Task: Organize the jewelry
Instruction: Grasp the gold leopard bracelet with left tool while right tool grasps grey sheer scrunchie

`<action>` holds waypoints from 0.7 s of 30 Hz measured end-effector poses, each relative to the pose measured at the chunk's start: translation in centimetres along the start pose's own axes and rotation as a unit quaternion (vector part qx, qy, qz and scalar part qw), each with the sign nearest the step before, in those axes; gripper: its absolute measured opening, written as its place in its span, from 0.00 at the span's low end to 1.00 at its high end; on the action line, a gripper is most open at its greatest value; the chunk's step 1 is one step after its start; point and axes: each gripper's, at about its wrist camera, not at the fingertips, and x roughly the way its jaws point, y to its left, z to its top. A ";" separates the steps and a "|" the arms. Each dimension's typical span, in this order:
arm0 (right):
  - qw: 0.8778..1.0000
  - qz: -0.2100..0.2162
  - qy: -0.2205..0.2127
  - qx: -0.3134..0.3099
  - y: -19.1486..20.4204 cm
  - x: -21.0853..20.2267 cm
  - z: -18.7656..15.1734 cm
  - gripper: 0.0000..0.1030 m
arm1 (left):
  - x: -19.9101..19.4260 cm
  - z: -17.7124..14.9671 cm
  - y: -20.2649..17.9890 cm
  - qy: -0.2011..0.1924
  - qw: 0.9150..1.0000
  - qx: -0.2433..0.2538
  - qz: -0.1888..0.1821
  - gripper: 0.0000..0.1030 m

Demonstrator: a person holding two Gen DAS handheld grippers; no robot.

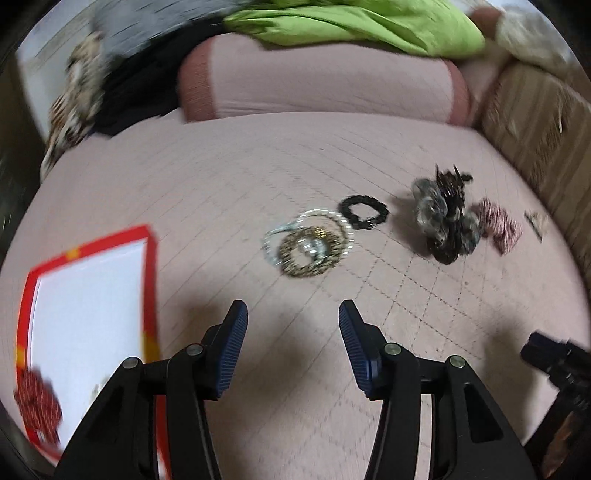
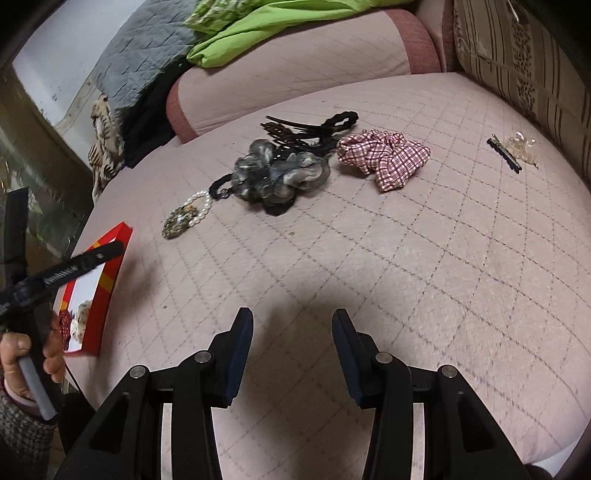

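Observation:
My left gripper hangs open and empty over the pink quilted bed, a short way in front of a pile of pearl and leopard-print bracelets. A black ring scrunchie lies just past the pile. Further right lie a grey flower hair piece with black clips and a red checked scrunchie. The red box with a white inside sits at the left and holds a red item. My right gripper is open and empty above bare quilt, with the grey flower piece, checked scrunchie and bracelets ahead.
Black hair pins and a clear clip lie at the far right. A pink bolster, green cloth and grey blanket bound the far side. A hand holds the left tool over the red box.

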 end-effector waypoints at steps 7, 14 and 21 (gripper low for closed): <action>1.000 0.015 -0.007 0.024 -0.9 2.2 3.5 0.47 | 4.1 2.2 -2.2 0.010 0.998 0.067 -0.003 0.49; 0.999 0.024 -0.025 0.039 -0.2 5.1 8.1 0.63 | 6.8 3.2 -2.4 0.024 0.995 0.090 -0.026 0.34; 0.998 0.011 -0.006 0.065 -0.2 9.2 10.0 0.62 | 8.0 3.0 -1.7 0.043 0.995 0.065 -0.066 0.02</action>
